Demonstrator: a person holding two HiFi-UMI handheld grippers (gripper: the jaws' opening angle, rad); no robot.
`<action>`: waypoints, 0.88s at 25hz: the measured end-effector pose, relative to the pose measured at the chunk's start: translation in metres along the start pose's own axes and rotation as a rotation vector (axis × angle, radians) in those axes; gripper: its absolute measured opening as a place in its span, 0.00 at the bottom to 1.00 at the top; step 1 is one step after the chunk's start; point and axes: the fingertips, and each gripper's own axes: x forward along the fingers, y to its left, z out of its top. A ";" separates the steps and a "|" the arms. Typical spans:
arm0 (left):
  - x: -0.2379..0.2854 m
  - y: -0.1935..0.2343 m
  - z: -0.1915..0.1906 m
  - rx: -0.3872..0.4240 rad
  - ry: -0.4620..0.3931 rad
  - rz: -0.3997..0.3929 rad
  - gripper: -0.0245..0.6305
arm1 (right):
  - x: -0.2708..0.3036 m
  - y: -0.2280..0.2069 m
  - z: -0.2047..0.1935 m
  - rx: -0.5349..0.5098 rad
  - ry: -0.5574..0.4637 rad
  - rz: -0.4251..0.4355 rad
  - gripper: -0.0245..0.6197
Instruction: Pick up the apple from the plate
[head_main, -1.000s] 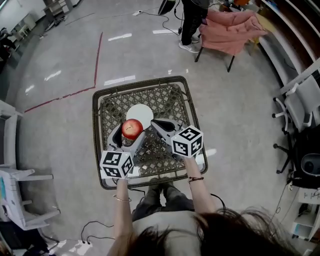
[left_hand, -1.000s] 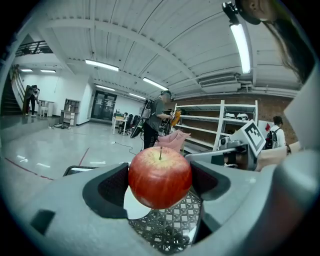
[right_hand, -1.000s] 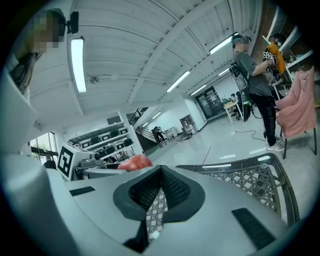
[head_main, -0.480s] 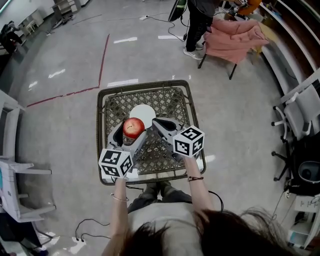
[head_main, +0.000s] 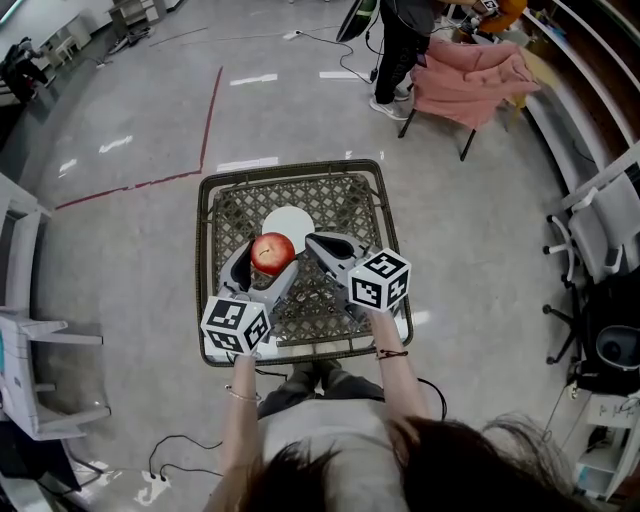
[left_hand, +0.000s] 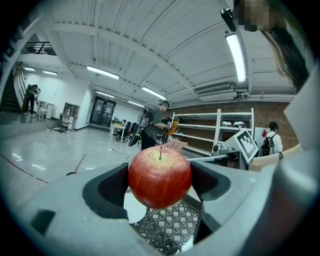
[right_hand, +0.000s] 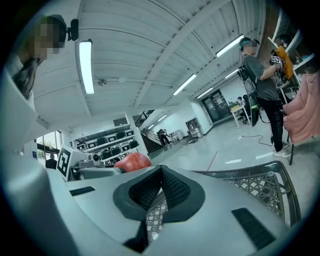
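A red apple (head_main: 272, 253) with a yellowish top hangs above the wicker table, clamped between the jaws of my left gripper (head_main: 266, 260). In the left gripper view the apple (left_hand: 160, 176) fills the gap between the two dark pads, lifted clear of the white plate (left_hand: 132, 210) below. The round white plate (head_main: 290, 222) lies bare on the table just beyond the apple. My right gripper (head_main: 322, 245) hovers to the right of the apple, jaws shut with nothing between them. The right gripper view shows the apple (right_hand: 132, 162) off to its left.
A square wicker table (head_main: 345, 200) with a dark metal rim holds the plate. A chair draped with pink cloth (head_main: 468, 78) and a standing person (head_main: 402, 50) are beyond it. Office chairs (head_main: 605, 215) stand right, white furniture (head_main: 25, 290) left.
The left gripper with the apple has risen slightly and shifted a little toward the plate. The right gripper has stayed beside it, shut.
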 end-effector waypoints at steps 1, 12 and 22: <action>0.000 0.001 0.000 0.001 0.002 0.000 0.64 | 0.001 0.000 0.000 -0.003 0.000 0.000 0.05; 0.001 0.007 0.002 0.003 0.001 -0.002 0.64 | 0.002 0.000 0.003 -0.015 -0.007 -0.001 0.05; 0.003 0.009 -0.001 0.004 0.007 -0.005 0.64 | 0.002 -0.002 0.005 -0.020 -0.015 -0.001 0.05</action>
